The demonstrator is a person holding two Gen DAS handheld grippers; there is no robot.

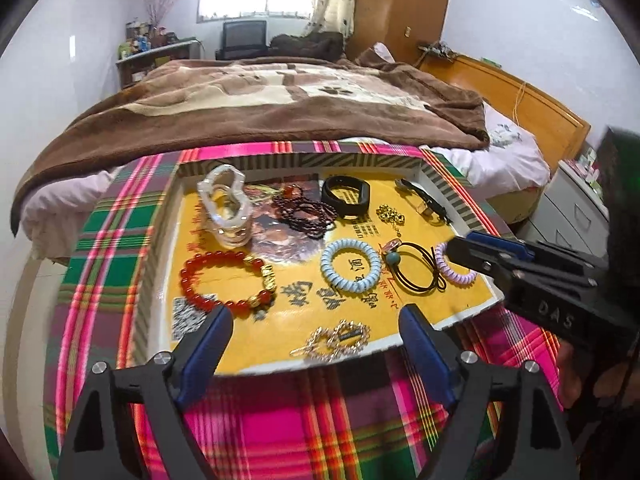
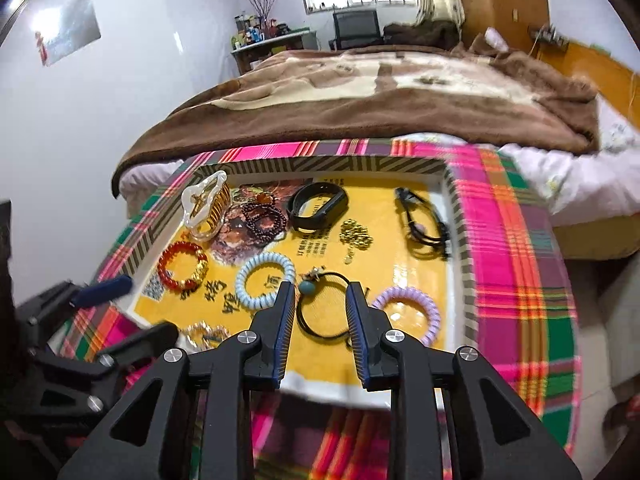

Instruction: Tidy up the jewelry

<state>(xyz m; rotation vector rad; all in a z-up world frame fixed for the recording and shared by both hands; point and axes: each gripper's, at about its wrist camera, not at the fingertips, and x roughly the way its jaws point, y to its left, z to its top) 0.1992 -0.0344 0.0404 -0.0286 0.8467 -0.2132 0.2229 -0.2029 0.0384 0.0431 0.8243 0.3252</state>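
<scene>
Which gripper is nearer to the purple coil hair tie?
Right. The right gripper hovers just beside the purple coil hair tie, over the black hair tie next to it. The left gripper is at the tray's near edge, above the gold hair clip.

Left hand-held gripper (image 1: 316,320) jaws wide apart, right hand-held gripper (image 2: 320,296) narrowly parted

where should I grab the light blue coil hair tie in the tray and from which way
Pinch one side of the light blue coil hair tie across its band, one finger in the open centre, one outside. It lies flat, so come from above, probably on its nearer edge, clear of the black elastic.
</scene>
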